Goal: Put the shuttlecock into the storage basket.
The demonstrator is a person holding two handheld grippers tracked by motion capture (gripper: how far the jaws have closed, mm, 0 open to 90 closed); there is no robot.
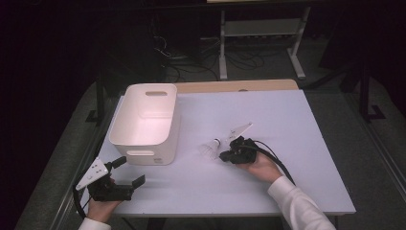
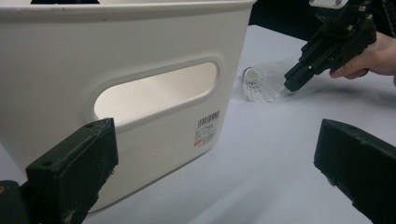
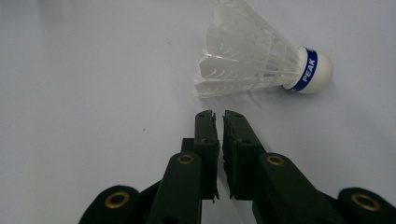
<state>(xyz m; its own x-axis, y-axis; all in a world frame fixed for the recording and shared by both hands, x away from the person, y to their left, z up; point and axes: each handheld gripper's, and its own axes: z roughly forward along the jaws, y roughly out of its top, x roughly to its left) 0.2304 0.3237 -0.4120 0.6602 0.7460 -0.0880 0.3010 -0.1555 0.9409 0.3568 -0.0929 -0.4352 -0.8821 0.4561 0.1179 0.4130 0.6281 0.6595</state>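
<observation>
shuttlecock [image 3: 261,60]: white translucent feather skirt, white cork tip, blue band with white lettering "PEAK"
bin [image 1: 146,122]: plain creamy white inside and out; small white label with black barcode and a red mark, lower centre of the left gripper view
desk [image 1: 287,124]: pale lavender-white top, a light wood strip along its far edge
right gripper [image 3: 219,114]: matt black fingers, brass-coloured rivets
left gripper [image 1: 129,171]: black fingers, grey three-cornered plate
sleeve [image 1: 299,208]: white, lower right of the high view
floor [image 1: 335,110]: grey, with black cables at upper centre
</observation>
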